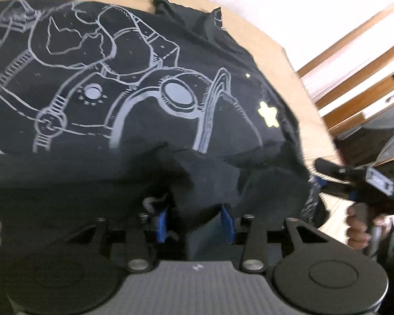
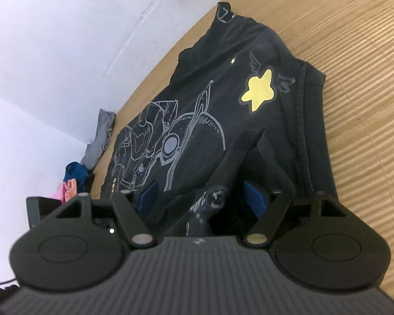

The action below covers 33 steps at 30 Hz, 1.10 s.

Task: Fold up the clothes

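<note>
A black T-shirt (image 1: 144, 120) with a grey astronaut print and yellow stars lies spread on the wooden table (image 1: 310, 120). In the left wrist view my left gripper (image 1: 194, 220) stands partly open at the shirt's near edge. A raised lump of black cloth sits loosely between its blue pads (image 1: 161, 221). The right wrist view shows the same T-shirt (image 2: 223, 120) running away from my right gripper (image 2: 202, 197), whose jaws stand wide open over a crumpled fold of the hem. That right gripper (image 1: 321, 178) also shows at the shirt's right edge, held by a hand (image 1: 358, 227).
A white wall borders the table's far side. Against it lie a grey garment (image 2: 102, 134) and a heap of blue and pink clothes (image 2: 72, 181). A dark box (image 2: 36, 207) stands near them. Bare wooden tabletop (image 2: 354, 78) stretches right of the shirt. Wooden beams (image 1: 354, 52) show beyond the table.
</note>
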{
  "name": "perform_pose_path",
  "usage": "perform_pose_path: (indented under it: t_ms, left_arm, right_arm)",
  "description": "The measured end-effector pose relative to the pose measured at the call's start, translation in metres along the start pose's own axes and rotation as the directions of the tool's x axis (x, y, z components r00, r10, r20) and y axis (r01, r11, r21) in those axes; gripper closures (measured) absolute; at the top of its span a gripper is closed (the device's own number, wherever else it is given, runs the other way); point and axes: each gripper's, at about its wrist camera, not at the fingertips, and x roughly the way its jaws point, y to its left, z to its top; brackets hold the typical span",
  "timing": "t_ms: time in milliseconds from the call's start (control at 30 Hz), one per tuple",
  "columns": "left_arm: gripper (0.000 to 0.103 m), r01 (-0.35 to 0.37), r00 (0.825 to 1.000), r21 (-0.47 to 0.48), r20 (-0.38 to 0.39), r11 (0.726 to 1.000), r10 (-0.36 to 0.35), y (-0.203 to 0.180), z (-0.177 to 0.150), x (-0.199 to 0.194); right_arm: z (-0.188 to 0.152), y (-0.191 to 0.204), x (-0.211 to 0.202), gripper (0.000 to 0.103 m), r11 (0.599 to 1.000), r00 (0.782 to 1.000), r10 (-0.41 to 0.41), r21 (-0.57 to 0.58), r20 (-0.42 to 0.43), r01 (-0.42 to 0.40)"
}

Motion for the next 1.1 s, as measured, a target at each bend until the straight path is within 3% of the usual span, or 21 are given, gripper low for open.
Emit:
perform_pose_path:
  t_ms: [100,133,167,200,233,267,433,533,600,633,767,833,933,967,1033,1100]
  left_arm:
    - [0.058,0.013,1.000,-0.008,0.013,1.000,-0.013,0.002,0.003,0.004]
    - [0.060,0.006,1.000,-0.013,0.021,1.000,-0.006,0.002,0.004,0.005]
    - [0.065,-0.002,1.000,-0.018,0.030,1.000,0.003,0.002,0.005,0.006]
    - [0.070,-0.011,0.999,-0.023,0.040,1.000,0.012,0.002,0.006,0.007]
    - [0.083,-0.015,0.999,-0.027,0.052,1.000,0.016,0.002,0.007,0.007]
    - [0.089,-0.022,0.997,-0.029,0.071,0.999,0.024,0.002,0.008,0.006]
    - [0.089,-0.096,0.972,-0.011,0.213,0.995,0.096,-0.007,0.017,-0.006]
    - [0.089,-0.163,0.967,0.023,0.204,0.986,0.155,-0.009,0.024,0.005]
    - [0.088,-0.235,0.955,0.068,0.203,0.970,0.217,-0.013,0.023,0.013]
    - [0.088,-0.261,0.949,0.085,0.207,0.961,0.239,-0.015,0.021,0.017]
    - [0.087,-0.321,0.928,0.108,0.233,0.941,0.290,-0.016,0.020,0.020]
    - [0.087,-0.334,0.923,0.111,0.240,0.936,0.301,-0.018,0.020,0.017]
    - [0.084,-0.377,0.906,0.155,0.268,0.913,0.328,-0.031,0.016,0.005]
    - [0.081,-0.384,0.902,0.168,0.279,0.908,0.330,-0.036,0.013,-0.001]
    - [0.080,-0.373,0.904,0.183,0.293,0.910,0.311,-0.043,0.009,-0.011]
    - [0.078,-0.326,0.921,0.207,0.289,0.922,0.260,-0.051,0.009,-0.013]
  right_arm:
    - [0.006,-0.012,0.005,0.034,0.997,1.000,0.016,0.073,-0.001,-0.015]
    - [0.007,-0.014,0.005,0.048,0.997,1.000,0.022,0.079,0.001,-0.022]
    - [0.008,-0.014,0.006,0.071,0.997,1.000,0.028,0.073,0.001,-0.028]
    - [0.009,-0.012,0.007,0.086,0.999,1.000,0.016,0.046,-0.007,-0.015]
    - [0.009,-0.007,0.007,0.098,1.000,1.000,-0.002,0.011,-0.013,0.003]
    - [0.010,-0.002,0.007,0.098,1.000,1.000,-0.008,-0.027,-0.009,0.007]
    - [0.027,0.008,0.004,0.098,0.998,0.995,0.016,-0.064,0.102,-0.010]
    - [0.041,-0.002,0.020,0.098,0.998,0.991,-0.035,-0.052,0.126,0.042]
    - [0.044,-0.007,0.039,0.096,0.987,0.988,-0.119,-0.093,0.100,0.128]
    - [0.044,-0.007,0.047,0.101,0.978,0.983,-0.159,-0.122,0.090,0.170]
    - [0.043,0.000,0.049,0.097,0.962,0.975,-0.186,-0.182,0.123,0.206]
    - [0.038,0.008,0.043,0.093,0.942,0.959,-0.219,-0.216,0.182,0.256]
    - [0.024,0.025,0.024,0.093,0.885,0.914,-0.286,-0.286,0.287,0.367]
    - [0.019,0.031,0.019,0.093,0.880,0.917,-0.269,-0.313,0.294,0.359]
    - [0.014,0.039,0.016,0.093,0.876,0.947,-0.209,-0.384,0.243,0.292]
    - [0.009,0.044,0.028,0.093,0.861,0.970,-0.182,-0.451,0.161,0.236]
